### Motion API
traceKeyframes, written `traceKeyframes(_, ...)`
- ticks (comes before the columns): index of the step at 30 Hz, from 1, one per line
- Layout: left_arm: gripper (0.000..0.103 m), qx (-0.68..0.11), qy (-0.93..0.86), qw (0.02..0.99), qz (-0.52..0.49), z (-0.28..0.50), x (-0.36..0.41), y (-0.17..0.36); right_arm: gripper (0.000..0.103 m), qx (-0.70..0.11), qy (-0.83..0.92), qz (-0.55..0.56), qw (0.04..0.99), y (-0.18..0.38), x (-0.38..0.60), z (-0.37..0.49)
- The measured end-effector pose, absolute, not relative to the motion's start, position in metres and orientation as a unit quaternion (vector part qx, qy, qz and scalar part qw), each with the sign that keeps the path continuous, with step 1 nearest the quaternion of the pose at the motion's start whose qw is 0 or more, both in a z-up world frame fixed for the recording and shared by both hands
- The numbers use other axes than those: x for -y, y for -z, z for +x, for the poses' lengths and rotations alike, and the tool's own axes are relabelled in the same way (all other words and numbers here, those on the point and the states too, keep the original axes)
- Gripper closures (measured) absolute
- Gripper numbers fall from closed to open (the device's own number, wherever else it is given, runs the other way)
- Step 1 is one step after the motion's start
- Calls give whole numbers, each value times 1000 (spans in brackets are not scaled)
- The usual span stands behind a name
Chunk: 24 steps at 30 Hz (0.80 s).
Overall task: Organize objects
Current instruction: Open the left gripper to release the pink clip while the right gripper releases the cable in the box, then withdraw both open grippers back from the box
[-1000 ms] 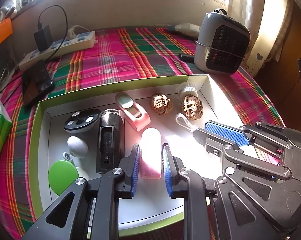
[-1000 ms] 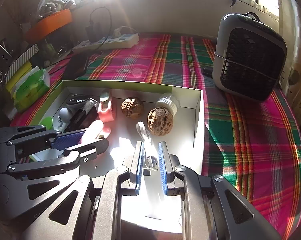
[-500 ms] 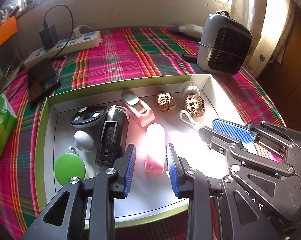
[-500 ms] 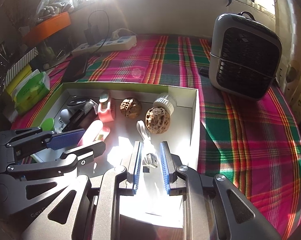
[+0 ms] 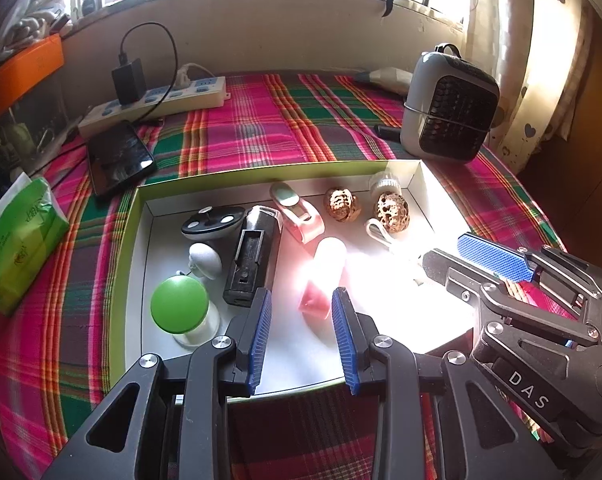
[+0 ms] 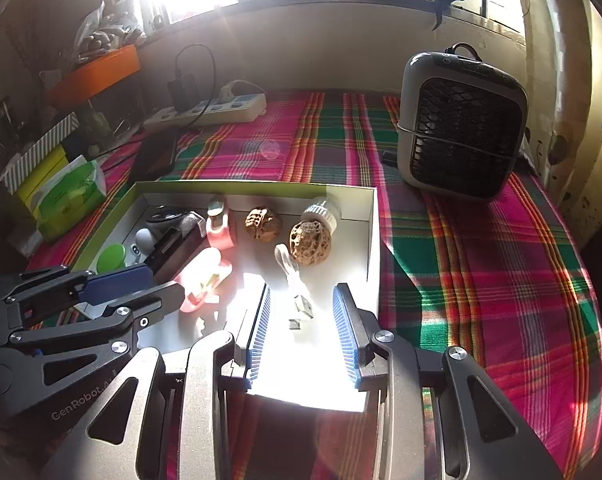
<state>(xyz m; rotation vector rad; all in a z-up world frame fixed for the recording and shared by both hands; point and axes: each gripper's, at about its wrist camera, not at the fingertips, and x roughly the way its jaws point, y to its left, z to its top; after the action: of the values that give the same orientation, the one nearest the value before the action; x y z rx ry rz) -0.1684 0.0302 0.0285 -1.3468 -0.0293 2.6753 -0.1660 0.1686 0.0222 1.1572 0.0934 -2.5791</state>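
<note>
- Box (image 5: 129, 240), green-rimmed with white inside, sits on the plaid-covered worktop (image 5: 261, 128); we see both grippers over its near edge.
- Left gripper (image 5: 301, 332): jaws apart, having just been opening. Pink capsule case (image 5: 325, 276) lies on the box floor just ahead of the blue pads (image 5: 261, 332), not pressed.
- Right gripper (image 6: 305, 328): jaws apart, having just been opening. White USB cable (image 6: 295, 280) lies between the pads, loose; its plug end is clear of both.
- Also in the box: two walnuts (image 5: 341, 205), a pink stapler-like item (image 5: 297, 212), a black rectangular device (image 5: 253, 264), a green-capped item (image 5: 179, 309), a white bulb-like piece (image 5: 385, 186).
- Outside the box: small heater (image 6: 461, 128) at far right, power strip (image 5: 157, 100), phone (image 5: 119, 158), green tissue pack (image 5: 19, 240) at left.
</note>
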Motion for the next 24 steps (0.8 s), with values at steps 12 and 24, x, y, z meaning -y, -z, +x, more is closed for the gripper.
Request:
traceKeyframes(12,74,15,-900,61,-432,-141,-26,-37,69,-26,907,391,156,-31,-167,-142)
traceKeyframes(24,74,16,-904,56,-423,-115,-23,-41,63,-23,911,381,153,-34,-169,-121)
